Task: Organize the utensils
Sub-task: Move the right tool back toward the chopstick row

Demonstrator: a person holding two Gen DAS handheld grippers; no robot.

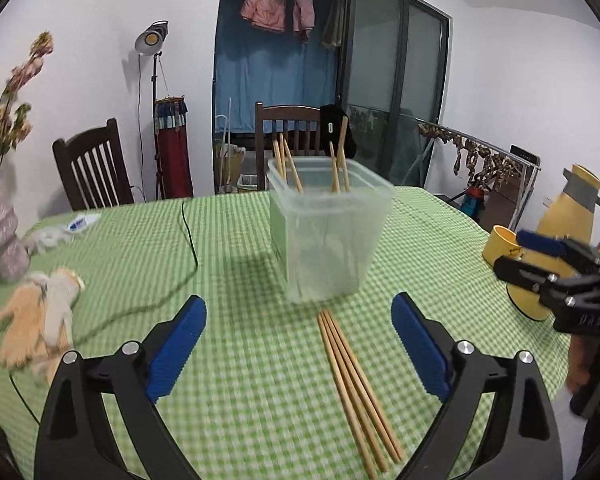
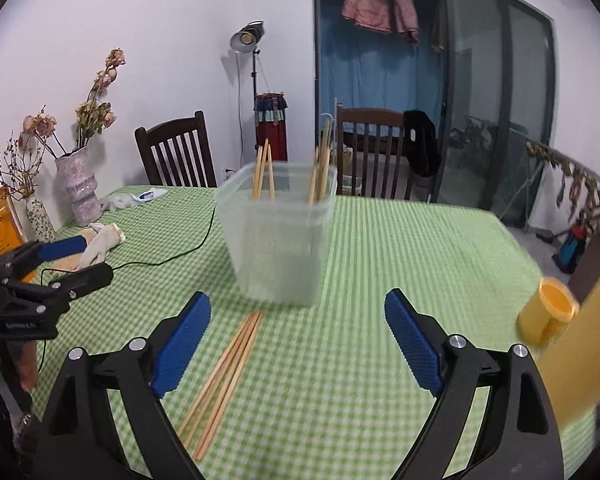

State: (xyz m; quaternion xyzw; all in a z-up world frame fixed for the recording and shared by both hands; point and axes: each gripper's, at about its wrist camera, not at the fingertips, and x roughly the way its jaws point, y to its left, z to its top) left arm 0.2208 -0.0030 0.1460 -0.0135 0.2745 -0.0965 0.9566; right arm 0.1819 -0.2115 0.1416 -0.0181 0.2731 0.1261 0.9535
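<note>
A clear plastic container (image 1: pixel 328 232) stands on the green checked tablecloth (image 1: pixel 240 360) with several wooden chopsticks (image 1: pixel 288 164) standing in it; it also shows in the right wrist view (image 2: pixel 278 236). A bundle of loose chopsticks (image 1: pixel 356 384) lies on the cloth in front of it, also seen in the right wrist view (image 2: pixel 224 380). My left gripper (image 1: pixel 298 350) is open and empty, above the cloth just left of the bundle. My right gripper (image 2: pixel 298 344) is open and empty, to the right of the bundle.
A yellow jug (image 1: pixel 560 232) and yellow cup (image 1: pixel 500 246) stand at the table's right edge. Cloth gloves (image 1: pixel 44 320), a black cable (image 1: pixel 188 248) and a pink vase (image 2: pixel 78 188) lie at the left. Wooden chairs (image 2: pixel 176 152) stand behind the table.
</note>
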